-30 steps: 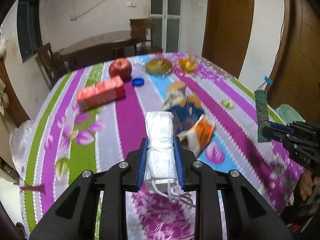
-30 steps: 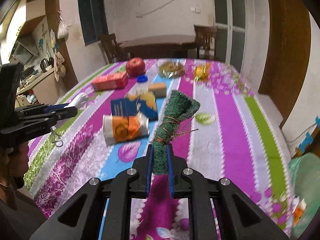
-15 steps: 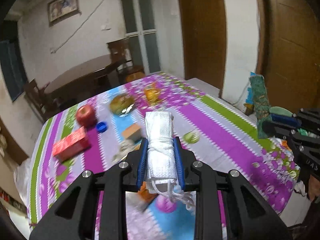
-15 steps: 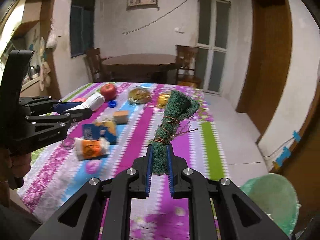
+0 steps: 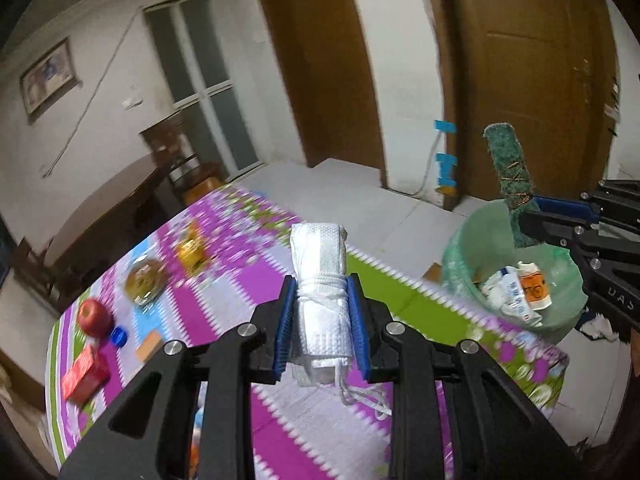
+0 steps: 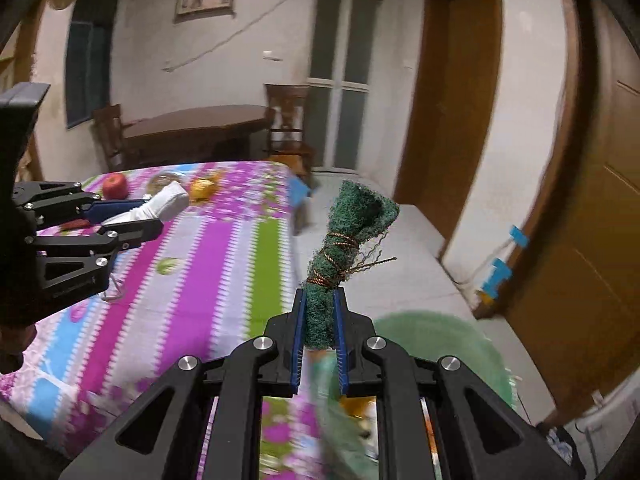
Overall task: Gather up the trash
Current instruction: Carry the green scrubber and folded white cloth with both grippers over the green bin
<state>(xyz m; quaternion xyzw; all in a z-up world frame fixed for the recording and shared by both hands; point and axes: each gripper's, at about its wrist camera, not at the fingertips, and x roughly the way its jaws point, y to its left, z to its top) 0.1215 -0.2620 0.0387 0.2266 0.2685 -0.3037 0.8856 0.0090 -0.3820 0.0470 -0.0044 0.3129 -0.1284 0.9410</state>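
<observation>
My left gripper (image 5: 321, 312) is shut on a rolled white cloth (image 5: 320, 264) tied with string, held above the striped tablecloth (image 5: 240, 320). My right gripper (image 6: 319, 320) is shut on a rolled green scouring pad (image 6: 352, 232) bound with copper wire. In the left wrist view that pad (image 5: 510, 176) stands over a green trash bin (image 5: 460, 256) lined with a bag and holding cartons and wrappers. The right wrist view shows the bin (image 6: 432, 332) just beyond and below the gripper, and the left gripper (image 6: 132, 216) with the white roll (image 6: 168, 200) at the left.
On the table lie a red apple (image 5: 94, 316), a blue cap (image 5: 119, 335), a red carton (image 5: 86, 374), a wrapped bun (image 5: 146, 280) and an orange wrapper (image 5: 192, 248). Brown doors (image 5: 532, 80) stand behind the bin. A dark table and chairs (image 6: 192, 128) sit at the back.
Both grippers have swung right from over the table toward the green bin, keeping their loads. The bin has come into full view and the table items have slid left.
</observation>
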